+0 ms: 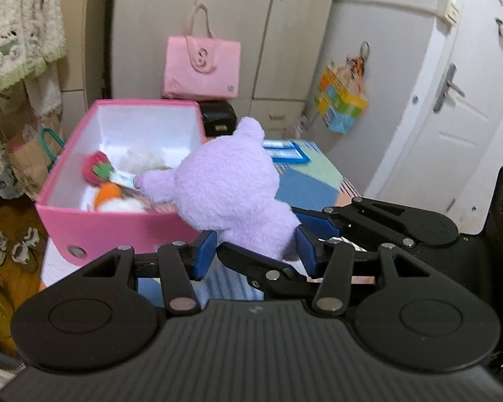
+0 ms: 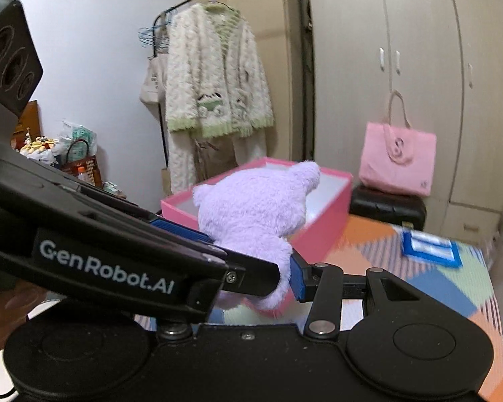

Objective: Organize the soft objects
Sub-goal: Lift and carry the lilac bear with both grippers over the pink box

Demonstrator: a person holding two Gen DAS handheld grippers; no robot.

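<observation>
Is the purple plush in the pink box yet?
Not yet. The purple plush is held outside the pink box, only its ear overlapping the opening.

Purple plush toy (image 1: 228,187): fuzzy, matt pile cloth. Pink storage box (image 1: 117,227): smooth card-like walls, slight sheen, white inside. Left gripper (image 1: 256,251): matt black plastic, ribbed blue pads, metal pins.

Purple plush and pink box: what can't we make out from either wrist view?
- Purple plush face: both views show only its back.
- Plush underside: left wrist view, covered by the left tool and right tool pads.
- Pink box contents: right wrist view, blocked by plush and box wall; left wrist view shows a strawberry toy, rest blurred.
- Right tool's left finger: right wrist view, hidden behind the left tool's body.
</observation>
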